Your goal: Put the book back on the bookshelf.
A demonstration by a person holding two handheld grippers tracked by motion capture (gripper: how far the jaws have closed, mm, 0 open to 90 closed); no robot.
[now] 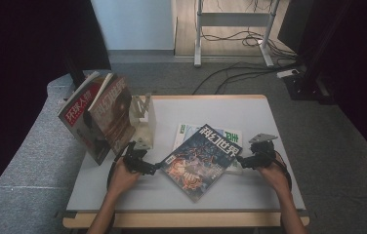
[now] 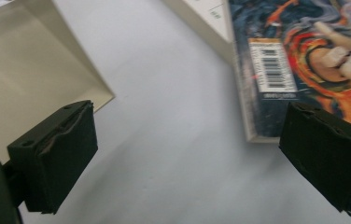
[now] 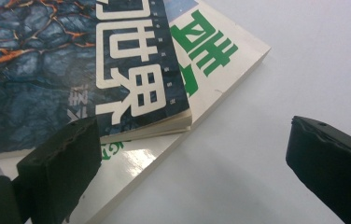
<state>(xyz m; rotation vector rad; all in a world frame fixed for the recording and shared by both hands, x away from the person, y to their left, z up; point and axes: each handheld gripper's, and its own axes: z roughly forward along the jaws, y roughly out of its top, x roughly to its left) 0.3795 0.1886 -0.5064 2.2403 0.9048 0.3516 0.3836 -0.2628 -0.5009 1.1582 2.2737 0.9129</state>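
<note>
Magazine: the dark-covered magazine (image 1: 202, 161) is lying askew on the green-lettered magazine (image 1: 232, 136), mid-desk (image 1: 269, 190).
Left gripper (image 1: 148, 167): your jaws are standing open beside its barcode corner, gripping nothing.
Right gripper (image 1: 242, 161): your jaws are gaping at the title corner, also empty.
Risk: you are likely pinching both magazines together, or pushing the top one sliding.
Rack (image 1: 142, 122): you are working close enough to bump it.

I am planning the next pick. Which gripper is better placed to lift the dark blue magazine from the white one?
Probably the right gripper: its open jaws face the dark magazine corner, raised over the white magazine. The left gripper, also open, faces an edge lying flat on the table.
</note>
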